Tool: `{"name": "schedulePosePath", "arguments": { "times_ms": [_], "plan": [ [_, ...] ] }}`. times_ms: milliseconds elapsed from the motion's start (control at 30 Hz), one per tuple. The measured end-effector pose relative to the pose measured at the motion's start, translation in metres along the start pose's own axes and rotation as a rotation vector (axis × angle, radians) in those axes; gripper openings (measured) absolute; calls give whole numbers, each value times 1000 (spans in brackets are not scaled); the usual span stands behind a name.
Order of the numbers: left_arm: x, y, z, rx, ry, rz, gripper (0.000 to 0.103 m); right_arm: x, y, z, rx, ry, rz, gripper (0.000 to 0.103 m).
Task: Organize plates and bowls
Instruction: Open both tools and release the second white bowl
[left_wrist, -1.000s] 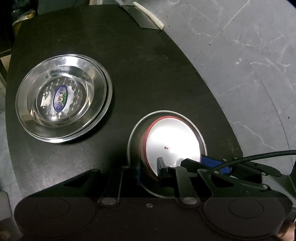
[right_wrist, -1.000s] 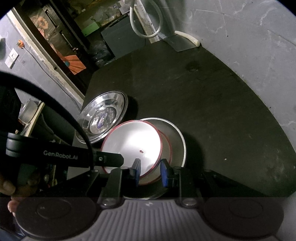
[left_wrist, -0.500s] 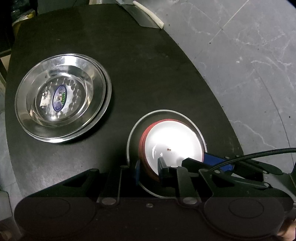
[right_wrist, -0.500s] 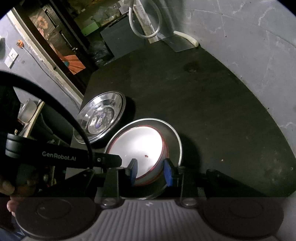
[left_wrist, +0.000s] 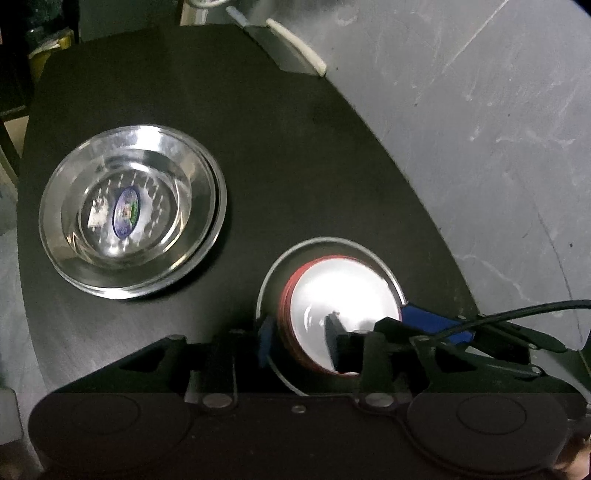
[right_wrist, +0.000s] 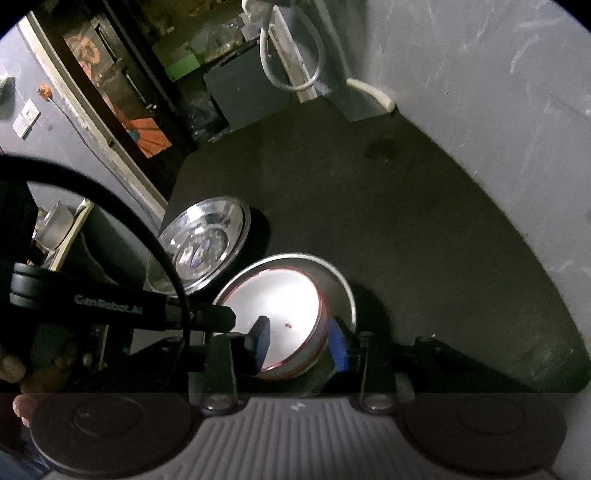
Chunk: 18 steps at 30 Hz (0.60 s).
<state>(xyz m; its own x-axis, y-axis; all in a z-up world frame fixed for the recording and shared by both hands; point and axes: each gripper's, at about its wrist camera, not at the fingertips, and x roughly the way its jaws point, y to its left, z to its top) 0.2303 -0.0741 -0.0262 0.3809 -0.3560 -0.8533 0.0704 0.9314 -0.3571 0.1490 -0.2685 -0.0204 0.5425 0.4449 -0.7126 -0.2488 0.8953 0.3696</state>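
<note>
A white bowl with a red rim (left_wrist: 343, 291) (right_wrist: 273, 299) sits inside a shallow steel plate (left_wrist: 369, 246) (right_wrist: 334, 271) on the round black table (left_wrist: 277, 147). My left gripper (left_wrist: 298, 341) is open and straddles the bowl's near rim, one finger outside and one inside. My right gripper (right_wrist: 299, 345) is open too, and straddles the same bowl's rim from the other side. Its blue pad (left_wrist: 436, 325) shows in the left wrist view. A stack of steel dishes with a sticker (left_wrist: 129, 210) (right_wrist: 203, 247) stands apart to the left.
A flat metal piece with a white handle (left_wrist: 295, 51) (right_wrist: 369, 98) lies at the table's far edge. The table's curved edge drops to grey stone floor (left_wrist: 498, 147) on the right. A hand (right_wrist: 14, 369) holds the left gripper. Clutter and a hose (right_wrist: 291, 62) lie beyond.
Both grippers have widened their fingers and let go of the red-rimmed bowl, which has settled lower into the steel plate. The steel stack has not moved.
</note>
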Motion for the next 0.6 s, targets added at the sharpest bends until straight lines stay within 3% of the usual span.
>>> {"name": "schedulePosePath", "arguments": {
  "times_ms": [67, 167, 367, 500, 600],
  "plan": [
    [-6, 1, 1, 5, -24, 8, 56, -5, -1, 1, -6, -19, -4, 46],
    [-14, 0, 2, 16, -55, 11, 68, -9, -2, 2, -12, -35, -7, 50],
    [-23, -1, 2, 26, -116, 27, 97, -17, -4, 4, -18, -70, -31, 74],
    [-28, 3, 2, 12, -151, 34, 102, -22, -12, 6, -5, -95, -47, 95],
    [-30, 9, -2, 7, -159, 47, 102, -26, -18, 6, 12, -113, -69, 103]
  ]
}}
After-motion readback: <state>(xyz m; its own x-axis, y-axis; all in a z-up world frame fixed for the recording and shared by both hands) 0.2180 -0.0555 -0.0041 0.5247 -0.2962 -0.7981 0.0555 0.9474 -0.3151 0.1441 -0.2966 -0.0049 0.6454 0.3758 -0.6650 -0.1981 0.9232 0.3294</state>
